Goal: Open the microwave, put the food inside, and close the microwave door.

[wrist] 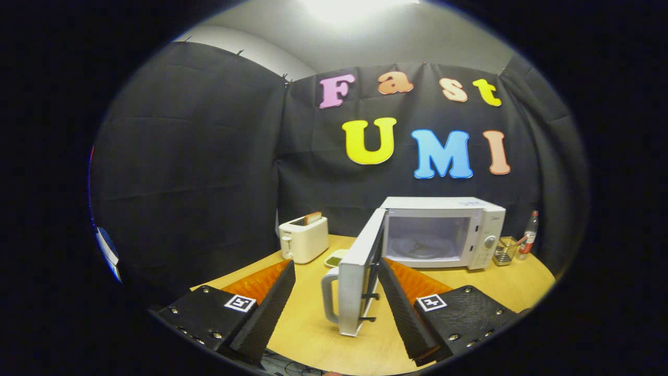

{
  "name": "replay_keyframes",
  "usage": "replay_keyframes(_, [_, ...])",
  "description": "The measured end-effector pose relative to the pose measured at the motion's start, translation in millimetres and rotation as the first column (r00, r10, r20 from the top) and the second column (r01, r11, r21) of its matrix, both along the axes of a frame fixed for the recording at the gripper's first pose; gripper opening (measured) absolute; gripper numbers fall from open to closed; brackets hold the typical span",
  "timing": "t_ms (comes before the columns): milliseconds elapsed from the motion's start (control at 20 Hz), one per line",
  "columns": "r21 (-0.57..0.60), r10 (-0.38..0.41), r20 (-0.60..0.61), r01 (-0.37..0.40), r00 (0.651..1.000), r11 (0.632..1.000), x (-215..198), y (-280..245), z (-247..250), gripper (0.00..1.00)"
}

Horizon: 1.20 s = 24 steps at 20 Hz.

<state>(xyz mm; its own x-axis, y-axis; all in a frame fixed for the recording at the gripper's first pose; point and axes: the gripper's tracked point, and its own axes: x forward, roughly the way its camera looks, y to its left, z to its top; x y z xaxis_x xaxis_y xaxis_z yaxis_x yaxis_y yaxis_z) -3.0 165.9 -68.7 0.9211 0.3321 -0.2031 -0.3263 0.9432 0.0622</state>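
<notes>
While the tool (334,284) gapes empty, the microwave (443,230) door (357,282) swings toward it.

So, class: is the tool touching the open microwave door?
Cannot tell. In the gripper view the open tool straddles the door; one finger overlaps its inner edge, with no plain gap or contact.

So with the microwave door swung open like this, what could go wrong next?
The open door stands between the fingers of the open tool, so moving forward could knock it. The small plate of food sits behind the door beside the toaster, so reaching for it may clip either one.
</notes>
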Motion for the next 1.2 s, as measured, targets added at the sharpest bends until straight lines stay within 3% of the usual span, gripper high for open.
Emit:
replay_keyframes(250, [0.013, -0.191, -0.029, 0.191, 0.981, 0.981, 9, -76, -12, 0.96])
replay_keyframes(600, [0.028, -0.413, -0.142, 0.421, 0.9, 0.907, -1, -171, -63, 0.97])
replay_keyframes(900, [0.075, -0.494, -0.241, 0.523, 0.835, 0.849, -8, -226, -105, 0.97])
replay_keyframes(1200, [0.123, -0.568, -0.347, 0.637, 0.746, 0.761, -18, -266, -152, 0.98])
